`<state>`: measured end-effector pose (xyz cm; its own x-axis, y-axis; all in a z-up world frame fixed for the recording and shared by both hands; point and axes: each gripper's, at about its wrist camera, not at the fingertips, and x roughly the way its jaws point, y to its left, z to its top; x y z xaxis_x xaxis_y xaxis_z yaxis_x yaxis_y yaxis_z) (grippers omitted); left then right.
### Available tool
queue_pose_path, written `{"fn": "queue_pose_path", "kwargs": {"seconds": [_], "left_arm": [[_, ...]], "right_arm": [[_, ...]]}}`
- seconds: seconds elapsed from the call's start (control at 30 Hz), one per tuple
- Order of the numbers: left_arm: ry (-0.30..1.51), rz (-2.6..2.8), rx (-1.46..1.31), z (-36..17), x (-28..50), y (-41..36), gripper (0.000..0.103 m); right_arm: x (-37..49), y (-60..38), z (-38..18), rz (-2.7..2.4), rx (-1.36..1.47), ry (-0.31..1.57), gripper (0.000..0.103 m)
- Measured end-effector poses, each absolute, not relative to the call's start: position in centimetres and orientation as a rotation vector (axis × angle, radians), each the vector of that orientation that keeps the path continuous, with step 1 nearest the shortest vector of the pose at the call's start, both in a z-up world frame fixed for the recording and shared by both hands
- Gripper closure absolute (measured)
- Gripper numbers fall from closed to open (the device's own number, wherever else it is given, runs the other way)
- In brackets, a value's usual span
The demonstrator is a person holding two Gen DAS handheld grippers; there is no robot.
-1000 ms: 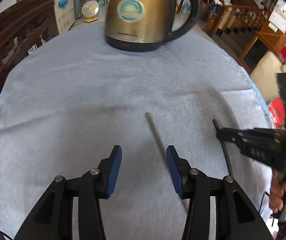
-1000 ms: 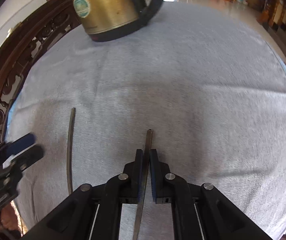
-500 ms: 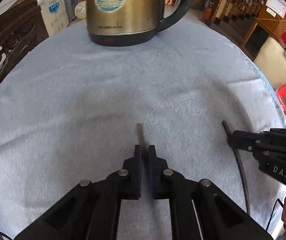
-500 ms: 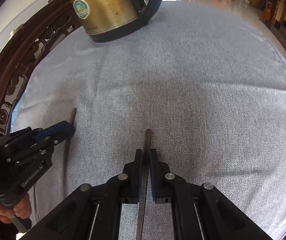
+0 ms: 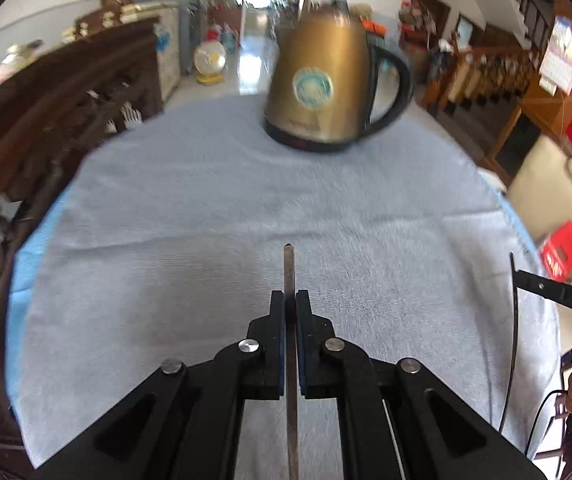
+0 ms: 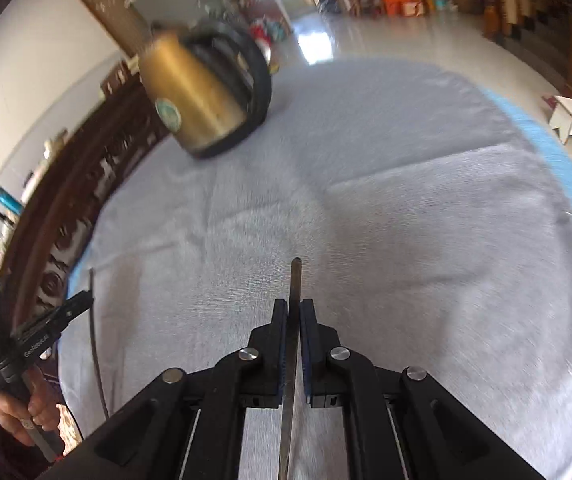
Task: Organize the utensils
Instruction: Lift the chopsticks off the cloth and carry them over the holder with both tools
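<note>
Left gripper (image 5: 290, 300) is clamped on one chopstick (image 5: 289, 272), jaws pressed together on the thin dark stick, tip poking out ahead of the pads and the rest running back under the camera. A second ago these jaws were wide apart over the stick as it lay on the cloth; half a second ago they had closed on it low at the table; now the stick is lifted clear and the view is tilted up.

Right gripper (image 6: 293, 308) is likewise pinched tight on the second chopstick (image 6: 294, 280), same as in both earlier frames, but it too has risen off the cloth.

In the left wrist view the right gripper shows at the far right edge with its stick as a thin curved line. In the right wrist view the left gripper shows at the lower left, also with its stick.

Count: two grippers, two chopsticks, one per gripper, well apart from each other. One gold kettle (image 5: 322, 92) with a black handle and base stands at the far side of the table, blurred by motion, further off in view than before. One grey-blue tablecloth (image 5: 205, 208) covers the round table. Dark carved wooden furniture (image 5: 45, 120) sits just beyond the table's left side.
</note>
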<state>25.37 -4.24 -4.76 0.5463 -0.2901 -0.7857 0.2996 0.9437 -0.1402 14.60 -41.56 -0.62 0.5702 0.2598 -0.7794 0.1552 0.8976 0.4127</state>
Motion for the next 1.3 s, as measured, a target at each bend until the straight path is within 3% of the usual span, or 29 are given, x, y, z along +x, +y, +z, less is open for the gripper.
{"fn": "queue_pose_path", "kwargs": {"seconds": [0.7, 1.3], "left_arm": [[0.515, -0.313, -0.062, 6.0, 6.9, 0.8, 0.099], [0.348, -0.362, -0.115, 13.3, -0.4, 2.1, 0.099]], "right_arm": [[-4.0, -38.9, 10.6, -0.018, 0.452, 0.502, 0.096], [-11.9, -36.6, 19.4, -0.004, 0.356, 0.282, 0.096]]}}
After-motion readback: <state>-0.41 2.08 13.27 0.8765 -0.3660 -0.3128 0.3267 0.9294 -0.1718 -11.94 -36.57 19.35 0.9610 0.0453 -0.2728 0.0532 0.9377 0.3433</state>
